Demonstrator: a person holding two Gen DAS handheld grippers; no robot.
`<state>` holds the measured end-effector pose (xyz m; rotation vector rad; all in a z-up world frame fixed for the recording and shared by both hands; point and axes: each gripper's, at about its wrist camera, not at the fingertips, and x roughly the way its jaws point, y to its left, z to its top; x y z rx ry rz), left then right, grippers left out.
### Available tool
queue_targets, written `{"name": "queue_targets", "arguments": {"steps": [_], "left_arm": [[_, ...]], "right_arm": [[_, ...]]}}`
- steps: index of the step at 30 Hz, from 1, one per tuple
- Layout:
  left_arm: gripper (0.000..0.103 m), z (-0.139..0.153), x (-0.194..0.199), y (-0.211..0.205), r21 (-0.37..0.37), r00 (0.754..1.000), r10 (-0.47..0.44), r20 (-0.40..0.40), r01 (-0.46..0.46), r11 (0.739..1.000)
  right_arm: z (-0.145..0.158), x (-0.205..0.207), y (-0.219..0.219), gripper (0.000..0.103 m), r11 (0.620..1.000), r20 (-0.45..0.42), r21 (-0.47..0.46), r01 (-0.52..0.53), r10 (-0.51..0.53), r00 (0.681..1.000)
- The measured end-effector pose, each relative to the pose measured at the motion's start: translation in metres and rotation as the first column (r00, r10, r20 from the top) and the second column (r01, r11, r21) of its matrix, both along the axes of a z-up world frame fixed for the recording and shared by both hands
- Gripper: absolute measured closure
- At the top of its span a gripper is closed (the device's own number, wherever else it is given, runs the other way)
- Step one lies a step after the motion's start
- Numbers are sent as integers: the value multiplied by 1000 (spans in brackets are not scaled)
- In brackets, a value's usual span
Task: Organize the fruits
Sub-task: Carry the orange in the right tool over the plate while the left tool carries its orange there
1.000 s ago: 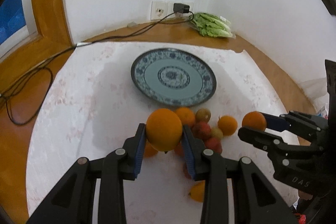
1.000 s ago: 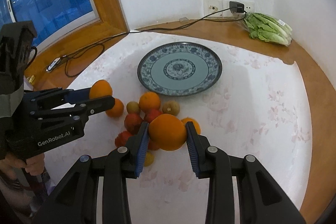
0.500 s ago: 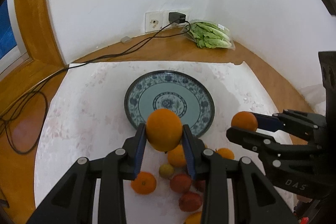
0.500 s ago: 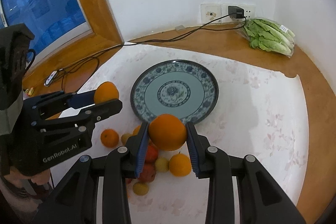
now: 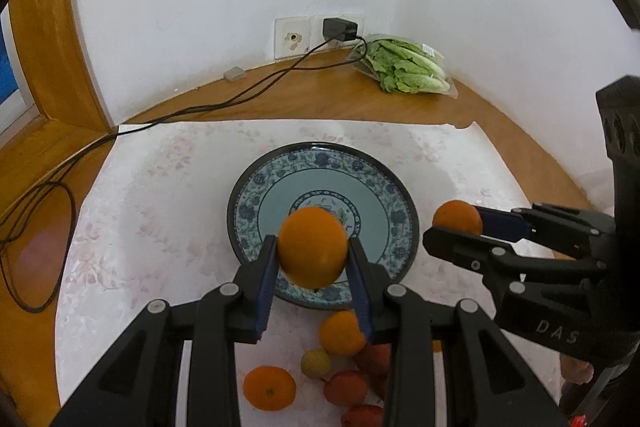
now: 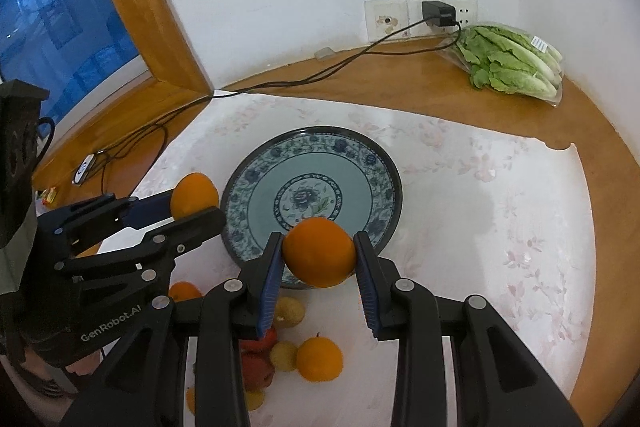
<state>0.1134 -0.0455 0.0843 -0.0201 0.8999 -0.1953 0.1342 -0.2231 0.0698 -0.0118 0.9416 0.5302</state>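
My left gripper (image 5: 313, 257) is shut on an orange (image 5: 312, 247) and holds it in the air over the near rim of the blue patterned plate (image 5: 256, 187). My right gripper (image 6: 319, 259) is shut on another orange (image 6: 319, 251), also above the plate's (image 6: 360, 155) near rim. Each gripper shows in the other's view: the right one (image 5: 456, 227) at the plate's right, the left one (image 6: 196, 203) at its left. Several small oranges (image 5: 269, 387) and red and yellow fruits (image 6: 284, 355) lie on the white cloth below the grippers.
A bag of lettuce (image 5: 404, 67) lies at the back right by the wall. A black cable (image 5: 240, 99) runs from the wall socket (image 6: 438, 13) across the wooden sill to the left. The white cloth (image 6: 500, 207) covers the table around the plate.
Both grippers have risen and moved forward with their oranges, from over the fruit pile to above the plate's near rim. The fruit pile now lies beneath and behind the fingers.
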Motion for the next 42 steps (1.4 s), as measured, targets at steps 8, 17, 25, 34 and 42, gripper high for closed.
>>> {"name": "queue_targets", "arguments": {"steps": [8,17,25,34,42], "left_arm": [[68,-13,17,0,5,1000,9,-18,-9,1000],[68,-27,34,-2,25,1000,18,-23,-17,1000],[68,-40,47,-5,31,999,22,-45,-20,999],[68,-54,58,-3,32,997,31,-72,-29,999],[68,-63,64,-2,24,995,35,-96,-33,999]], "right_arm": [[-17,20,0,67,1000,-25,-8,10,-10,1000],[-29,35,7,67,1000,-26,-27,-1,1,1000],[-36,46,15,67,998,-22,-65,-16,14,1000],[-46,56,23,67,994,-9,-104,-27,26,1000],[-57,63,24,67,993,-24,-115,-27,25,999]]}}
